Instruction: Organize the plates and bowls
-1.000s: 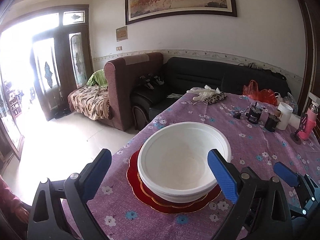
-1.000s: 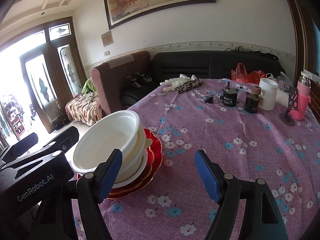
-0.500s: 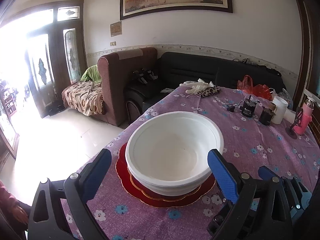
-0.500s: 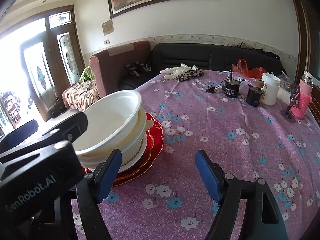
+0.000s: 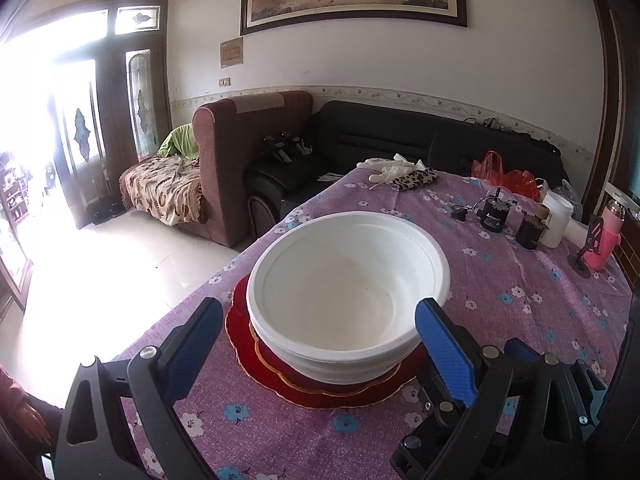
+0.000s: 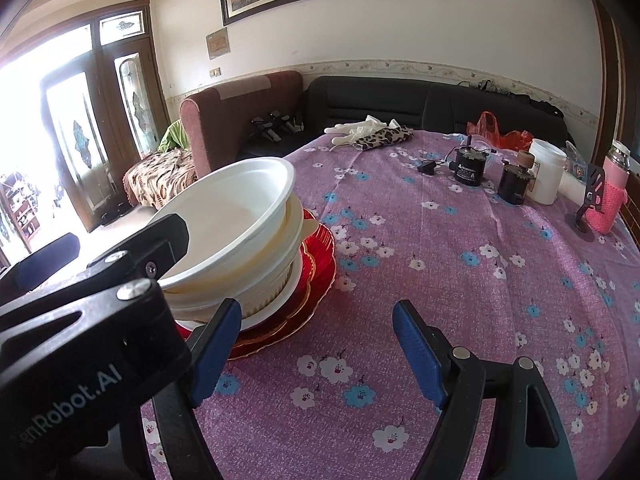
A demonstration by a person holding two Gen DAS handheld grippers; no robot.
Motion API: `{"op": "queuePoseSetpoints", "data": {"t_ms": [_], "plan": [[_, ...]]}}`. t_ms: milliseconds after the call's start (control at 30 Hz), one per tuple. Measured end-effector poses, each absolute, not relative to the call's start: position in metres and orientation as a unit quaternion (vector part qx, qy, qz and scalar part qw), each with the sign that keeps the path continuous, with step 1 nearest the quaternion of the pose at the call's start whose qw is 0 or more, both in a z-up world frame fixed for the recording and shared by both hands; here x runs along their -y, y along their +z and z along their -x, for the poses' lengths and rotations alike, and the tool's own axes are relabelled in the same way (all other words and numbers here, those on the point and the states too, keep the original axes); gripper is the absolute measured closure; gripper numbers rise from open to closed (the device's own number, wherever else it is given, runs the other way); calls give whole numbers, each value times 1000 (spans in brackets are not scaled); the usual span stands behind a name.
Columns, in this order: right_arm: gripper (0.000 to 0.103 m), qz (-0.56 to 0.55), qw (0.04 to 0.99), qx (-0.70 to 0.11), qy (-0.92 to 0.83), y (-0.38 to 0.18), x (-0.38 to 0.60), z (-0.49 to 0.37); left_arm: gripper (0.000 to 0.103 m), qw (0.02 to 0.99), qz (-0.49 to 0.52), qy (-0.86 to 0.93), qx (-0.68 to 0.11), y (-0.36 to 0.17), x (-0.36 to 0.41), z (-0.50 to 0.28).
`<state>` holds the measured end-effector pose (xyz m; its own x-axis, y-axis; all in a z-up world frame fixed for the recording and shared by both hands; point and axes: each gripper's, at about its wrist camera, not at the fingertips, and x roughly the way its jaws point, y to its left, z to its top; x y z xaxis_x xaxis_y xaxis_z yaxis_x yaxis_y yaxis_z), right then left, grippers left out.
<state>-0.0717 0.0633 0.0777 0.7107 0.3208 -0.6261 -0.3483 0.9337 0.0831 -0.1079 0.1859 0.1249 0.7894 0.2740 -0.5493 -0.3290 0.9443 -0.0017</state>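
Observation:
A stack of white bowls (image 5: 348,280) sits on red plates (image 5: 320,384) near the table's left edge. It also shows in the right wrist view (image 6: 236,240), where the top bowl tilts on the stack above the red plates (image 6: 316,272). My left gripper (image 5: 320,344) is open and empty, its blue pads either side of the near rim of the top bowl, not touching it. My right gripper (image 6: 316,352) is open and empty over the tablecloth just right of the stack. The left gripper's body (image 6: 80,320) fills the lower left of the right wrist view.
The purple flowered tablecloth (image 6: 440,280) covers the table. At the far right stand two black motors (image 6: 468,168), a white jar (image 6: 546,176), a pink bottle (image 6: 612,196) and a red bag (image 6: 496,130). White gloves and a leopard pouch (image 6: 372,134) lie at the far edge. Sofas stand beyond.
Both grippers have shifted slightly and come closer to the stack; the bowls look larger in both views. Both stay open. The stack has not moved.

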Motion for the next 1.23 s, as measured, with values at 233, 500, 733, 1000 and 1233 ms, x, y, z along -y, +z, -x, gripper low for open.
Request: {"op": "queuePoseSetpoints", "data": {"t_ms": [233,500,733,1000,1233], "plan": [[20,20,924,-336,182,75,-66,72,6,947,58,165,-268,124,-188,111],[19,19,924,-335,182,74,-66,72,6,950,58,173,-253,126,-186,117],[18,20,928,-327,177,74,-65,76,0,958,44,222,-174,143,-179,144],[18,21,931,-320,175,75,-63,84,0,960,45,211,-179,145,-178,148],[18,25,931,-328,161,77,-43,85,0,958,37,148,-244,137,-159,125]]}}
